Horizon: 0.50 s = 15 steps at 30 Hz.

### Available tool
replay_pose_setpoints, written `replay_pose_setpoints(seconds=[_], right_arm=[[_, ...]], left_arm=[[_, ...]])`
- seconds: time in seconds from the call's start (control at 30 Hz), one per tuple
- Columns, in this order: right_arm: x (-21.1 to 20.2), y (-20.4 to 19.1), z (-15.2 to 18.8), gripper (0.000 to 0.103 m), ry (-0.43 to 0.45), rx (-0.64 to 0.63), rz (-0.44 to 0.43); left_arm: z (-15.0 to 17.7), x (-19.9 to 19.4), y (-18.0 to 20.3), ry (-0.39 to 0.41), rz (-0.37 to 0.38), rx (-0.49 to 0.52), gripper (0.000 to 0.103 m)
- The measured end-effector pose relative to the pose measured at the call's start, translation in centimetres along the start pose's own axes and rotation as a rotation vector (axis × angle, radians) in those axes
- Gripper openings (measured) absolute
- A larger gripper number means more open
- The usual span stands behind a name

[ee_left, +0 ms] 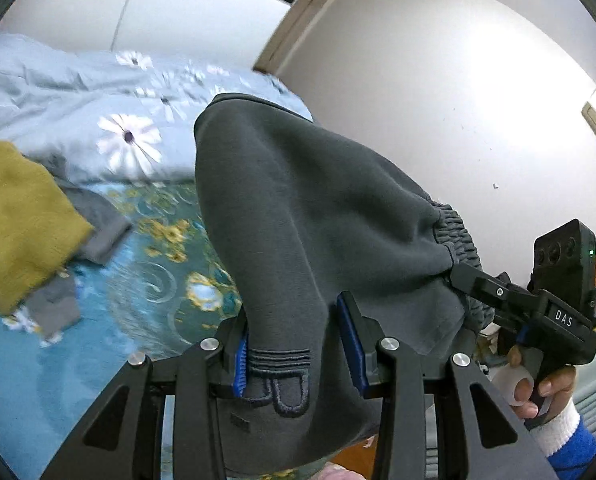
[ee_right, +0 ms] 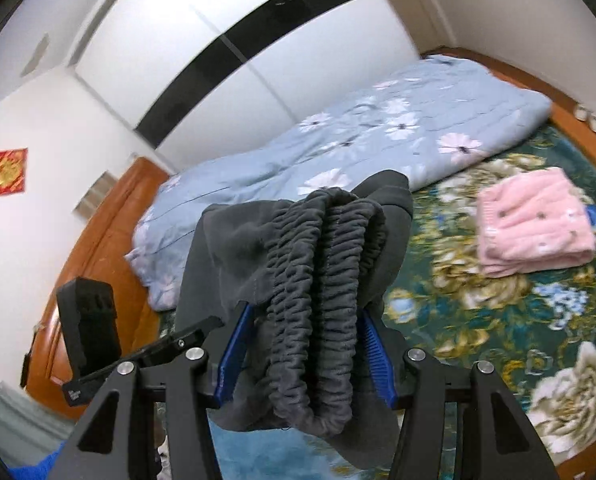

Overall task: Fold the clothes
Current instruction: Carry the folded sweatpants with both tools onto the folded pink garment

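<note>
The left gripper (ee_left: 298,344) has its two blue pads (ee_left: 352,338) squeezed onto a fold of the gray pants (ee_left: 306,208), right by a stitched pocket corner. The right gripper (ee_right: 304,344) is pinched on the bunched stretchy waistband (ee_right: 322,280) of the same pants. Seen from the left gripper's camera, a hand (ee_left: 538,388) with a white and blue cuff holds the right gripper's handle. The pants hang up in the air between the two tools, over the bed, and the cloth drapes down over both sets of fingers. Under them is the green flowered bed cover (ee_right: 478,320). On it, off to the right, lies a folded pink sweater (ee_right: 534,224). On the other side lies a yellow cloth (ee_left: 21,216) with some gray clothes (ee_left: 97,224) poking out from beneath it. Farther back, a light blue blanket (ee_right: 358,136) with white flowers is heaped across the bed. Beyond that, a brown bed frame (ee_right: 109,216) curves around the edge. On the far side stand white cupboard doors (ee_right: 157,52) with a dark stripe, and a small red picture (ee_right: 6,173) sticks to the white wall.
</note>
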State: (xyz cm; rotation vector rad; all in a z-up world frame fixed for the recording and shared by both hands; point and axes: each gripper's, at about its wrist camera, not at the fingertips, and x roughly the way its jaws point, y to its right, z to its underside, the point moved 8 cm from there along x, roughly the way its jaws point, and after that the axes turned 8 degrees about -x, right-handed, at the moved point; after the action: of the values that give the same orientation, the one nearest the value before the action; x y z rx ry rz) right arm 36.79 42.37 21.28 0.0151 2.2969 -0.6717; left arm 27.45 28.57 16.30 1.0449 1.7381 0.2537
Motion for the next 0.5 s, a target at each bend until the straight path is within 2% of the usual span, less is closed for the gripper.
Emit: replay_pose_setpoints(seconds=[0.1,0.23,0.33,0.5], right_arm=[[0.4,4.3,-0.4,0.057,-0.024,0.031,0.029],[1.4,10.9,-1.0,0.057,-0.075,0.065,0.022],[2.9,16.8,-2.1,0.057,-0.123,0.073,0.003],[5.3,26.5,-6.2,0.057,-0.189,0.094,-0.068]], left_arm=[[1.3,4.7,1.6,-0.051,0.006,-0.037,0.040],[3.1,12.1,3.5,-0.126,-0.015,-0.078,0.040],[2.8,17.5,4.8,-0.129,-0.031,-0.136,0.040],[0.3,25.4,7.6,-0.124,-0.083,-0.241,0.039]])
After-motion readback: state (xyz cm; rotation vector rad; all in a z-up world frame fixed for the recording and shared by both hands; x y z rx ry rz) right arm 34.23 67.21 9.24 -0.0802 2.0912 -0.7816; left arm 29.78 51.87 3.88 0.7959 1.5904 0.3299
